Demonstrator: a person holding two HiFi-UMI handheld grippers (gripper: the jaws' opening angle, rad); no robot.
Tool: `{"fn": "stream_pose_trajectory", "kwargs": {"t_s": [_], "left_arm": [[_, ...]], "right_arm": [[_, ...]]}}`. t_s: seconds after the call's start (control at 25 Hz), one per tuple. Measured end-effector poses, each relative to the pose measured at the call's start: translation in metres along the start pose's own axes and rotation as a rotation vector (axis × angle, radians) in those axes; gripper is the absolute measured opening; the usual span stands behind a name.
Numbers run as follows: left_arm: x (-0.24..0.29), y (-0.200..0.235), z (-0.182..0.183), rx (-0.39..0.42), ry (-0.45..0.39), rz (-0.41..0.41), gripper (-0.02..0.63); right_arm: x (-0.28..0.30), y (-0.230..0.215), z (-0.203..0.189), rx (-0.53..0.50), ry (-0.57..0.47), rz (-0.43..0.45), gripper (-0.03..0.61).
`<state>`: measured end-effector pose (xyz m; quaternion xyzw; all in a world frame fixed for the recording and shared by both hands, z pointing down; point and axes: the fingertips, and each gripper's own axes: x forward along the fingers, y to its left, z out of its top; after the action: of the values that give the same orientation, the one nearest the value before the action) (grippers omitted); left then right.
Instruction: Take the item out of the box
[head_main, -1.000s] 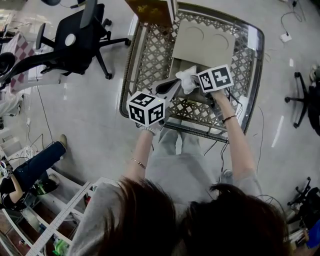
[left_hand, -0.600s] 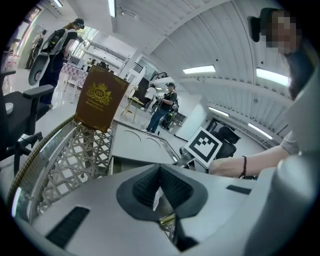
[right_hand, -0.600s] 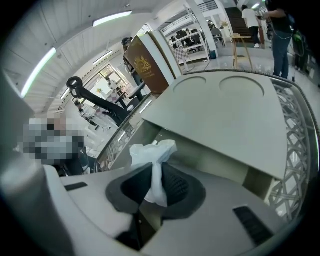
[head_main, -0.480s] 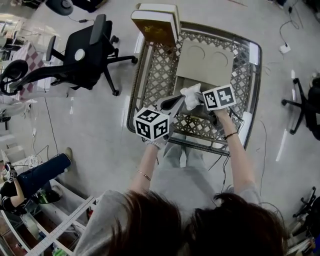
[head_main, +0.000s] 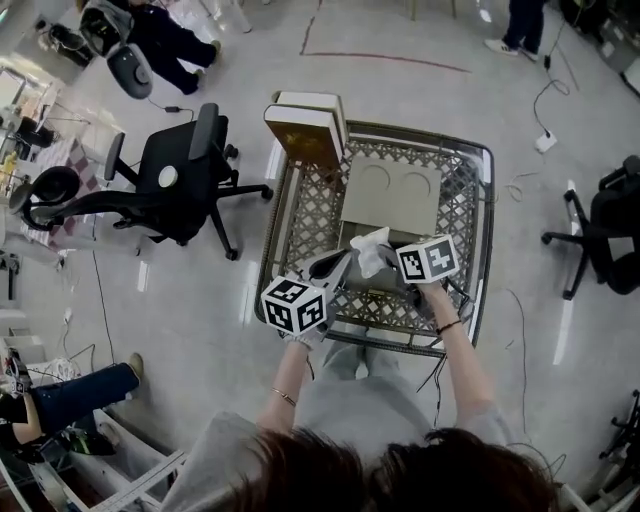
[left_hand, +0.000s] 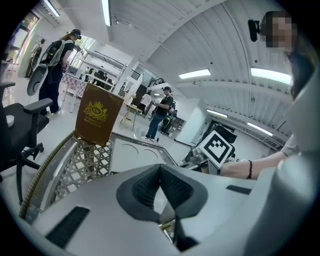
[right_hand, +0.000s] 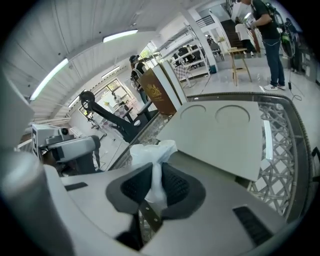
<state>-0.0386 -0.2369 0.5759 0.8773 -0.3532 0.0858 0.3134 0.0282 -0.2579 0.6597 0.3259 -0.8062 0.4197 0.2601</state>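
A metal lattice cart (head_main: 300, 215) holds a flat beige cardboard box (head_main: 392, 195) with two circles marked on its top. A crumpled white bag (head_main: 372, 250) stands up from the box's near edge. My right gripper (head_main: 392, 262) is shut on it. Its jaws have just been closing with the bag's neck (right_hand: 152, 152) between the pads. My left gripper (head_main: 345, 263) is just left of the bag, over the same edge. In the left gripper view its tips (left_hand: 160, 170) meet, and I cannot see anything pinched between them. The box (left_hand: 132, 152) lies beyond them.
A brown box with a gold crest (head_main: 305, 135) stands on the cart's far left corner. A black office chair (head_main: 175, 185) is on the floor to the left, another chair (head_main: 610, 225) to the right. Cables (head_main: 545, 140) trail on the floor, and people stand further off.
Both grippers have risen a little above the cart, and the white bag has come up with the right one. The head view now takes in more of the floor.
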Motion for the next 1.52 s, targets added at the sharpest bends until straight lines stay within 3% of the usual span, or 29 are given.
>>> {"fn": "stream_pose_trajectory", "kwargs": {"t_s": [0.68,1.52], "left_arm": [[-0.031,-0.034,0.066,0.101,-0.136,-0.034,0.017],[-0.053,-0.076,0.14,0.246,-0.261,-0.128,0.017]], "right_arm": [[-0.079,0.033,0.056,-0.078,-0.27,0.001,0.072],[-0.185,0.061,0.099,-0.175,-0.601,-0.084,0.072]]}}
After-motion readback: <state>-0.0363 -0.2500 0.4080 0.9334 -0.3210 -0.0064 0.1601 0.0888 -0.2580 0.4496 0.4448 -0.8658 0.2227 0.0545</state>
